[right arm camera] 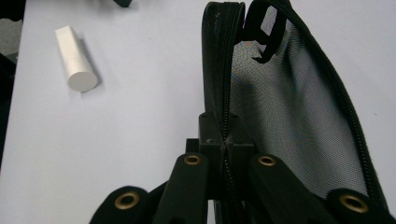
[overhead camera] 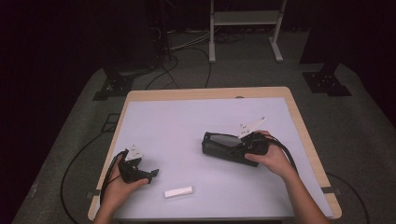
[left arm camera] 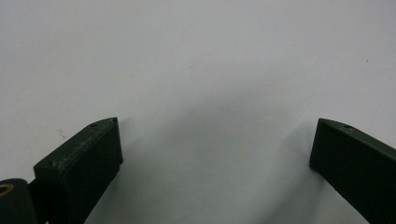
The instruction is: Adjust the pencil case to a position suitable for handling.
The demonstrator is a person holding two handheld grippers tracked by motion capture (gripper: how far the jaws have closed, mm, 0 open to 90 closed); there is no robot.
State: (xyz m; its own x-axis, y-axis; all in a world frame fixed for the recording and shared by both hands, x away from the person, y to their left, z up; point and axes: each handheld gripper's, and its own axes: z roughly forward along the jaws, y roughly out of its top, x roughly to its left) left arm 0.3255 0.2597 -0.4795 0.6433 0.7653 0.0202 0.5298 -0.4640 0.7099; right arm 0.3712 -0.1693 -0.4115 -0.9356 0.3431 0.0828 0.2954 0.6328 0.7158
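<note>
Right gripper (right arm camera: 224, 149) clamped on the zippered edge of a black mesh pouch (overhead camera: 223, 145), jaws together on the seam, pouch held at the right half of the counter (overhead camera: 187, 121), nearer the right edge than the left. In the right gripper view, mesh panel (right arm camera: 299, 116) fanning away from the jaws, zipper pull (right arm camera: 262, 35) at the far end, mouth of the pouch seemingly parted there.

Left gripper (overhead camera: 140, 170) near the front left corner, jaws well apart with nothing between, bare counter surface (left arm camera: 196, 70) ahead of them in the left gripper view.

White cylinder (overhead camera: 178, 192) lying flat near the front edge, between the 2 grippers but clearly closer to the left one, just beside it toward the middle of the counter. Long axis roughly parallel to the front edge, slightly tilted. Seen again in the right gripper view (right arm camera: 76, 59), 1 round end face turned toward that camera.

Likely next: a pick of the cylinder by the left gripper, approaching across the short axis, then a carry rightward and back to the pouch opening. Pouch well apart from the cylinder, so some travel needed. Risk: rolling toward or away from the front edge if nudged on its side.
</note>
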